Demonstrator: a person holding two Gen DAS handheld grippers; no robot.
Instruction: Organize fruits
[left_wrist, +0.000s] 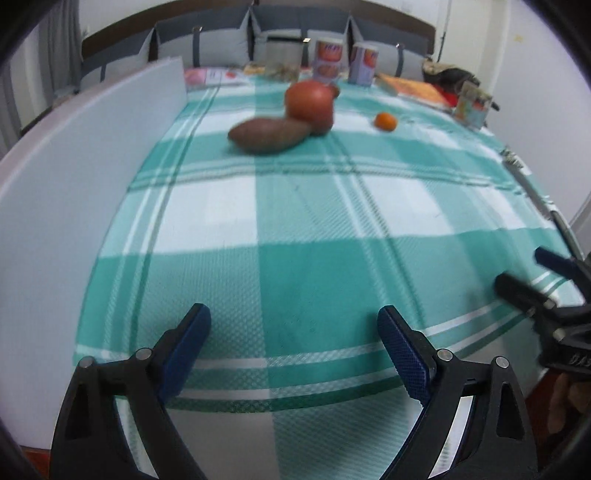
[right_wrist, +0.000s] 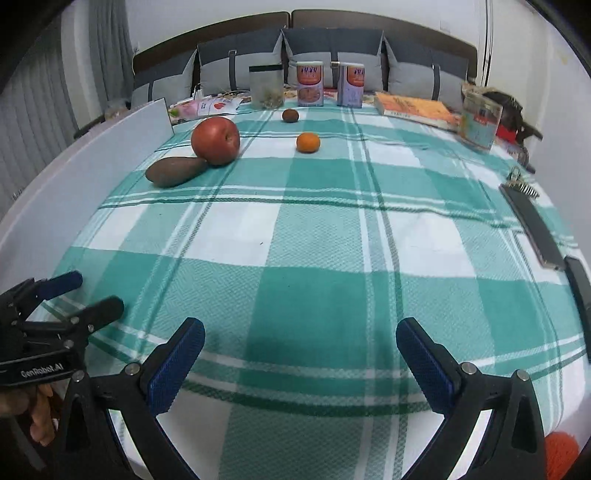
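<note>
A large red apple (right_wrist: 216, 140) rests against a brown sweet potato (right_wrist: 173, 172) at the far left of the green checked cloth (right_wrist: 314, 266). A small orange (right_wrist: 308, 142) lies to their right, and a small dark round fruit (right_wrist: 290, 115) sits behind it. In the left wrist view the apple (left_wrist: 309, 105), sweet potato (left_wrist: 267, 136) and orange (left_wrist: 385, 121) look blurred. My left gripper (left_wrist: 293, 317) and right gripper (right_wrist: 300, 332) both hover open over the near edge of the cloth, nothing between their fingers, far from the fruit. Each shows in the other's view: the right gripper (left_wrist: 524, 273) and the left gripper (right_wrist: 96, 291).
A white board (right_wrist: 92, 177) lines the left side. Along the back stand two printed cartons (right_wrist: 310, 84), a clear jar (right_wrist: 266, 87), packets, a book (right_wrist: 413, 107) and a clear box (right_wrist: 480, 120). A dark clipboard (right_wrist: 532, 225) lies at the right edge. Grey cushions sit behind.
</note>
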